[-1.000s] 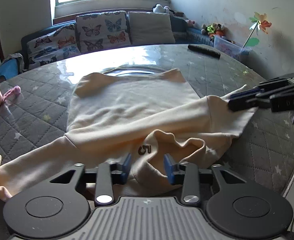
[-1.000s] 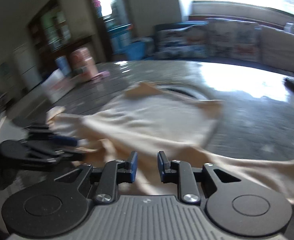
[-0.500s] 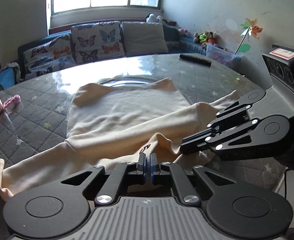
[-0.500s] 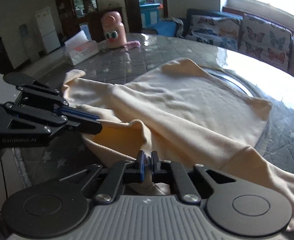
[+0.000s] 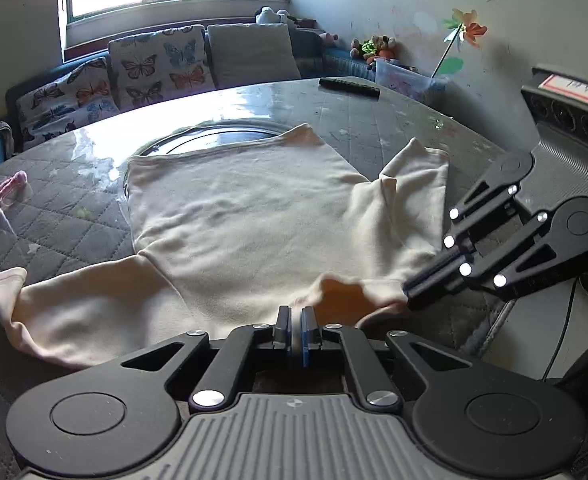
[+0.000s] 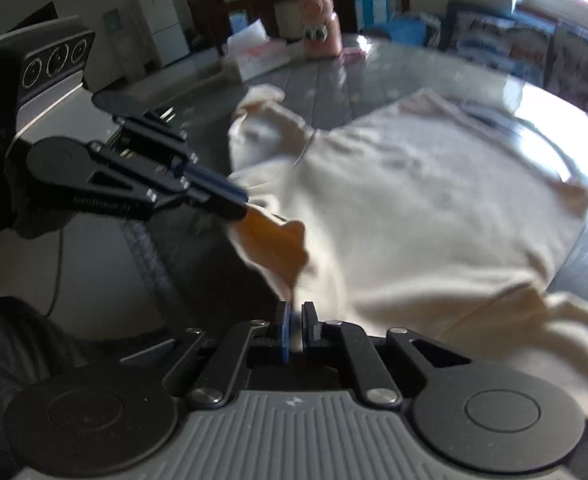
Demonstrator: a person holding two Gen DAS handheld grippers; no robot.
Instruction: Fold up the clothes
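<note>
Two tongs (image 5: 296, 332) (image 6: 296, 330) pinching cream shirt (image 5: 249, 216) near edge, side by side

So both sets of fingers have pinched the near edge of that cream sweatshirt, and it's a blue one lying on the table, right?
Not blue: the sweatshirt is cream, as the left wrist view shows. Both the left gripper and right gripper do pinch its near edge.

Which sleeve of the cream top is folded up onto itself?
The sleeve beside the right gripper; its cuff points toward the window. The other sleeve lies stretched out flat toward the table's left edge.
</note>
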